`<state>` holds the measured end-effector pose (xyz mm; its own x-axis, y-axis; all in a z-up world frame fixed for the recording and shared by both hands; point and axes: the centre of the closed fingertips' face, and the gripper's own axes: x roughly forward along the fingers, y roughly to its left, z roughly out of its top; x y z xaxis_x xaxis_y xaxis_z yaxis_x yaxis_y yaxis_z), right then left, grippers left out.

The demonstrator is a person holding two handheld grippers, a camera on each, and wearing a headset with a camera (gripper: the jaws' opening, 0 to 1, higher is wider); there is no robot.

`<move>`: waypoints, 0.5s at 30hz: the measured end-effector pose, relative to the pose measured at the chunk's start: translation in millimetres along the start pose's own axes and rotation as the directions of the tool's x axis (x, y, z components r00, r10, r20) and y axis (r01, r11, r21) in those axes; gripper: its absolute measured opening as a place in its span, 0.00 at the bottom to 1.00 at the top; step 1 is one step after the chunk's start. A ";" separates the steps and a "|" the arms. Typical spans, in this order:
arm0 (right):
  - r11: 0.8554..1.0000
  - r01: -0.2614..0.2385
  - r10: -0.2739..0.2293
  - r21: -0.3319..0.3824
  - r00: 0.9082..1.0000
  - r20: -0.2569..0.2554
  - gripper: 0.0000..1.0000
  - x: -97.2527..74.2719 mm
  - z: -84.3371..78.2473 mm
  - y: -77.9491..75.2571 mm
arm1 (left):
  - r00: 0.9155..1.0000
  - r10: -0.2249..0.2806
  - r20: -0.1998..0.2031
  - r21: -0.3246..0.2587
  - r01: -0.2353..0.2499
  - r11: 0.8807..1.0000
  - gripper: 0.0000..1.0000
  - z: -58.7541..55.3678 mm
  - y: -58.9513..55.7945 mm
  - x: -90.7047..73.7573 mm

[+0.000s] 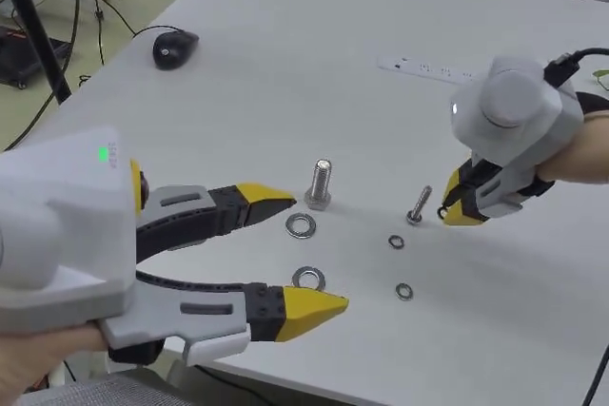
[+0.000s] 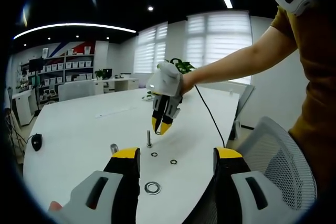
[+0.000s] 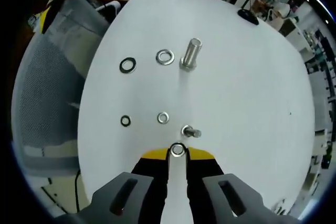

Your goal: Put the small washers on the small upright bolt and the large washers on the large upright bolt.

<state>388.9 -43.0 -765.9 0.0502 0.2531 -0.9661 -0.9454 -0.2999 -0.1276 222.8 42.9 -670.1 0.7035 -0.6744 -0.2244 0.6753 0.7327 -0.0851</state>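
The large upright bolt and the small upright bolt stand on the white table. Two large washers lie flat in front of the large bolt. Two small washers lie near the small bolt. My right gripper hovers just right of the small bolt, tips down. In the right gripper view it is shut on a small washer, close to the small bolt. My left gripper is open, its jaws either side of the large washers.
A black mouse lies at the far left and a white power strip at the back. The table's near edge runs just below the left gripper. A grey mesh chair stands by that edge.
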 end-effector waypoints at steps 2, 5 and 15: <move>1.000 0.007 -0.007 0.000 1.000 -0.005 0.12 -2.2 0.6 -3.7 | 1.000 0.001 0.002 0.003 -0.001 1.000 0.55 0.6 0.5 0.3; 1.000 0.021 -0.021 -0.001 1.000 0.003 0.12 -6.0 4.3 -10.7 | 1.000 0.000 0.005 0.003 0.000 1.000 0.55 1.5 1.2 1.0; 1.000 0.023 -0.023 -0.018 1.000 0.010 0.12 -4.0 14.8 -18.6 | 1.000 0.003 0.003 0.006 -0.003 1.000 0.55 1.4 3.6 1.1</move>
<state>401.5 -24.8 -756.4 0.0691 0.2689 -0.9607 -0.9379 -0.3107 -0.1544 226.3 44.7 -669.3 0.7061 -0.6724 -0.2220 0.6745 0.7341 -0.0782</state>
